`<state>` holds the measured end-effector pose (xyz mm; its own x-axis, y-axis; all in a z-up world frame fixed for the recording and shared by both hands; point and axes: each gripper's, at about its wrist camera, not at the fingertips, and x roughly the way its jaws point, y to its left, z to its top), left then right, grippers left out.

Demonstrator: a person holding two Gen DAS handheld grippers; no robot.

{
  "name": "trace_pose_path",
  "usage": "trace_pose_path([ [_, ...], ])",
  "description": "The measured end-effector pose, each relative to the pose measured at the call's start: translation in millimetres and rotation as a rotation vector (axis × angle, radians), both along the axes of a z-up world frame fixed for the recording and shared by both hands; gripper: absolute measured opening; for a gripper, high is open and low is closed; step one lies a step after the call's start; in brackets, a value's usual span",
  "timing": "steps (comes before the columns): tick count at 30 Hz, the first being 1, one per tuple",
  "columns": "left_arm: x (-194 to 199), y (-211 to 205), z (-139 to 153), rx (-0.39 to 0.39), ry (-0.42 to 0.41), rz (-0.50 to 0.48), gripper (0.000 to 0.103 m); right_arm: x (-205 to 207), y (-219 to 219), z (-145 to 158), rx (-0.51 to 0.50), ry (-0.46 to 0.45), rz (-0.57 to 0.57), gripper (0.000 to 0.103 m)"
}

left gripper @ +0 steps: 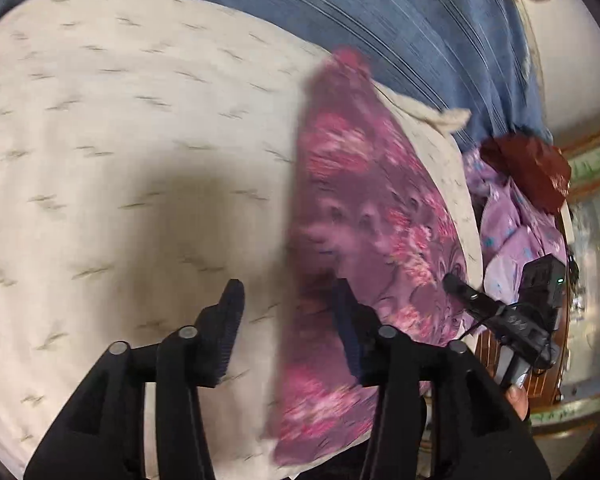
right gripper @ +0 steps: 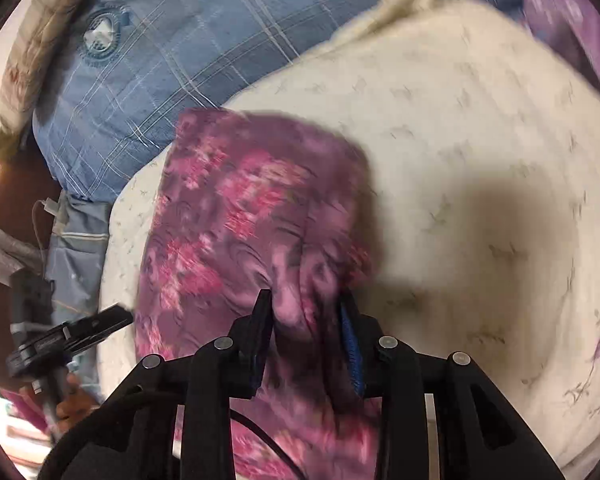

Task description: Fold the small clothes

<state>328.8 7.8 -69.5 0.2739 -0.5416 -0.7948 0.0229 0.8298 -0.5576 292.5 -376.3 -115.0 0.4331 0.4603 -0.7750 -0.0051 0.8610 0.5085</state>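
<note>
A small purple garment with pink flowers point(left gripper: 364, 216) lies folded on a cream patterned cloth point(left gripper: 120, 140); it also shows in the right wrist view point(right gripper: 240, 216). My left gripper point(left gripper: 288, 304) is open; its jaws stand wide, the right one over the garment's left edge, the left one over the cream cloth. My right gripper point(right gripper: 306, 308) has a bunched fold of the garment between its jaws, which stand partly apart. The right gripper shows in the left wrist view point(left gripper: 500, 312), and the left gripper in the right wrist view point(right gripper: 72, 332). Both views are motion-blurred.
A blue checked sheet point(right gripper: 160, 60) lies beyond the cream cloth point(right gripper: 480, 140). A lilac garment point(left gripper: 512, 232) and a dark red one point(left gripper: 532, 164) are piled at the right edge. A wooden bed frame point(left gripper: 540, 384) runs there too.
</note>
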Motion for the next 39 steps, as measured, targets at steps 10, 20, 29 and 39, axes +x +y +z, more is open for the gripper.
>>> trace_pose_path([
  [10, 34, -34, -18, -0.068, 0.069, -0.057, 0.074, 44, -38, -50, 0.364, -0.002, 0.020, 0.073],
  [20, 18, -51, 18, -0.031, -0.061, -0.072, 0.025, 52, 29, -30, 0.219, -0.120, 0.247, 0.033],
  [29, -7, 35, 89, 0.103, -0.271, 0.100, 0.036, 47, 116, 37, 0.201, -0.283, 0.343, 0.036],
  [39, -16, 95, 12, 0.357, -0.131, 0.234, 0.067, 77, 179, -53, -0.082, -0.127, 0.187, 0.051],
])
